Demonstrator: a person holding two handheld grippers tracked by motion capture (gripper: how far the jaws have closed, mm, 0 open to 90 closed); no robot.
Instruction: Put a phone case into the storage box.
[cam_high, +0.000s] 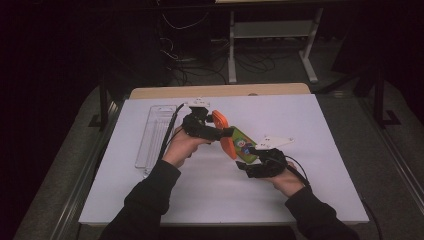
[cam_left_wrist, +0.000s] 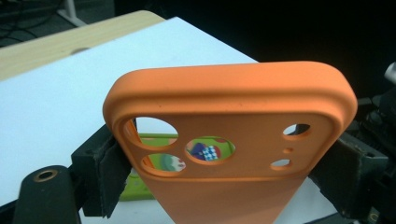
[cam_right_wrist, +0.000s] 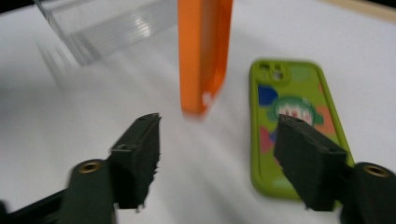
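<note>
An orange phone case (cam_high: 223, 134) is held upright on edge above the white table, with my left gripper (cam_high: 220, 132) shut on its two long sides. The left gripper view has the case (cam_left_wrist: 229, 116) camera-end up between the pads (cam_left_wrist: 108, 173). Through its cut-outs a green patterned phone case (cam_left_wrist: 209, 150) appears. That green case (cam_high: 244, 146) lies flat on the table just right of the orange one. My right gripper (cam_high: 250, 154) hovers at its near end. In the right gripper view its jaws (cam_right_wrist: 219, 154) stand open and apart, with nothing between them; the green case (cam_right_wrist: 289, 112) lies beside the right jaw and the orange case (cam_right_wrist: 203, 51) stands beyond.
A clear plastic tray (cam_high: 155, 132) lies along the table's left side, also seen as the clear tray (cam_right_wrist: 102, 23) at the far left. The white sheet (cam_high: 300, 125) covers the table; a wooden edge (cam_high: 220, 91) runs along the back. Cables and table legs stand on the dark floor behind.
</note>
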